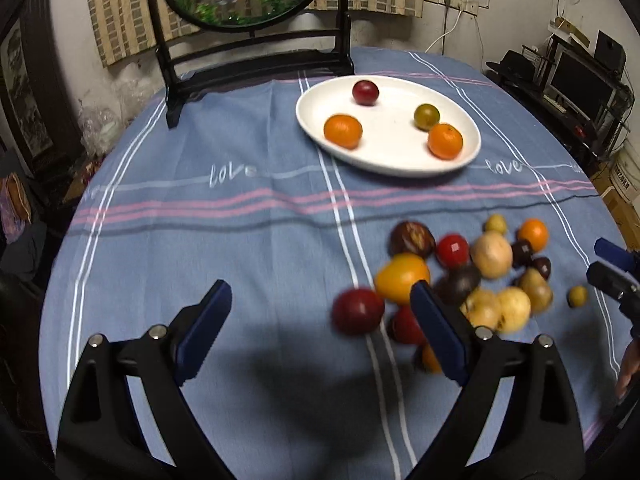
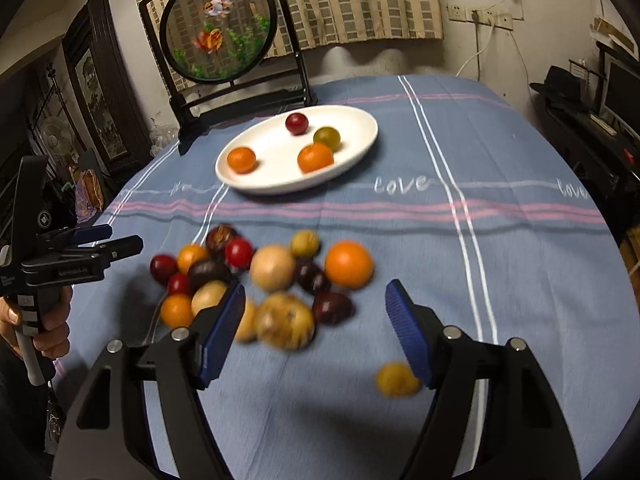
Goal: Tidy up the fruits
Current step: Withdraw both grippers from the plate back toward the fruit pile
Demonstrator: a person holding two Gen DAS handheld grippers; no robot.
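Observation:
A white oval plate [image 1: 400, 160] [image 2: 360, 128] at the far side of the table holds two oranges, a red fruit and a green one. A pile of several mixed fruits [image 1: 472, 272] [image 2: 272, 280] lies on the blue cloth nearer me. My left gripper [image 1: 320, 312] is open and empty above the cloth, its right finger over the pile's left edge beside a red fruit [image 1: 357, 311]. My right gripper [image 2: 316, 312] is open and empty over the pile's near right side; a small yellow fruit [image 2: 396, 379] lies apart by its right finger.
A round goldfish picture in a black stand [image 1: 248, 40] [image 2: 224, 60] rises behind the plate. The round table's edge curves close on both sides. Shelves and a monitor [image 1: 580, 80] stand at right. The left gripper's handle [image 2: 60, 264] shows at left.

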